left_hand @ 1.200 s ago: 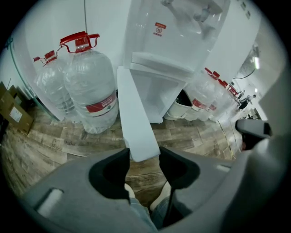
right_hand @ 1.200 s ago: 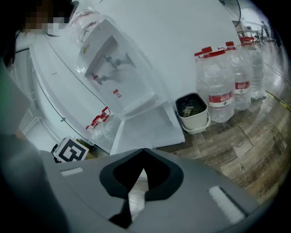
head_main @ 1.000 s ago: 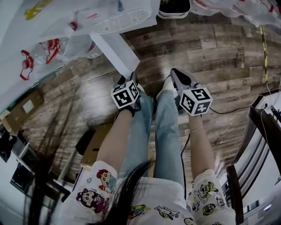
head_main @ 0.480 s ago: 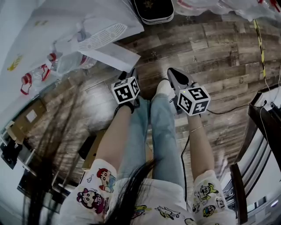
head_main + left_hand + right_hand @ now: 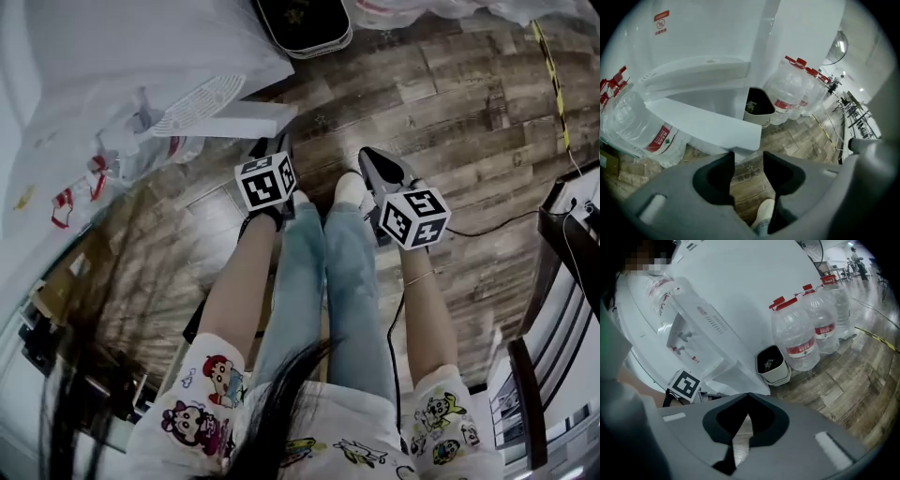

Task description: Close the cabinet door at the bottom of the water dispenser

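The white water dispenser (image 5: 112,56) stands at the upper left. Its bottom cabinet door (image 5: 239,120) is a white slab that stands out from the front, ajar. My left gripper (image 5: 274,150) points steeply down just beside the door's free end. In the left gripper view the door (image 5: 703,124) ends right at the tip of one finger (image 5: 723,164). The left gripper (image 5: 747,161) is open; its jaws have just been closing a little, with nothing between them. My right gripper (image 5: 370,157) is shut and empty, to the right of the door. It looks at the dispenser (image 5: 717,310).
A small waste bin (image 5: 300,23) stands right of the dispenser. Large water bottles (image 5: 797,338) are lined up behind it, and more bottles (image 5: 84,178) lie at the left. A cardboard box (image 5: 66,272), a black chair (image 5: 562,281) and a floor cable (image 5: 497,225) are nearby. The person's legs (image 5: 323,281) are below.
The door has swung nearer to the dispenser's front. My left gripper has moved along with its free end. The right gripper has shifted slightly and stays shut.
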### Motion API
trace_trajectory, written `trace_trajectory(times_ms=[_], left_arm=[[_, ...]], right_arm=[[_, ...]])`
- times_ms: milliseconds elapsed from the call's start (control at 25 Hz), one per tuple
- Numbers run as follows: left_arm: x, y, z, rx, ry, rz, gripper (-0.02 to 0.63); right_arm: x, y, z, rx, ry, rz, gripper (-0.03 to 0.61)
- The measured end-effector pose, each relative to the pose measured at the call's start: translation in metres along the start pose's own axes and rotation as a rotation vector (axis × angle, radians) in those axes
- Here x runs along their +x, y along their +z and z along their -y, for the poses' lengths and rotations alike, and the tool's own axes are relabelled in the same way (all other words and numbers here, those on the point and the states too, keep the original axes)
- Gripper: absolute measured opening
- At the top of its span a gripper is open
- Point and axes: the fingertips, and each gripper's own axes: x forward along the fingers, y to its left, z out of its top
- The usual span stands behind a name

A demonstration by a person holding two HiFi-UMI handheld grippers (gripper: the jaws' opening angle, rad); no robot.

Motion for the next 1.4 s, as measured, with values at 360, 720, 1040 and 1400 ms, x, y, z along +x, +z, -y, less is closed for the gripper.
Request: trace_trajectory(times_ms=[360,720,1040,1400], left_arm=[[0.020,0.037,0.012,0.086,-0.002,0.002,0.193],[0.040,0.074,0.013,0.185,0.008,0.023,0.193],[0.053,0.089,0.019,0.197,0.017,0.044,0.195],[0.057,0.100,0.018,0.201,0.025,0.080,0.199]], right_arm=[[-0.002,0.009,0.018,0.035,-0.015,0.013,0.009],[0.007,0.027,0.035,0.044,-0.013,0.031,0.009],[0.005,0.027,0.047,0.057,-0.019,0.032,0.009],[0.003,0.025,0.047,0.051,-0.014,0.035,0.009]])
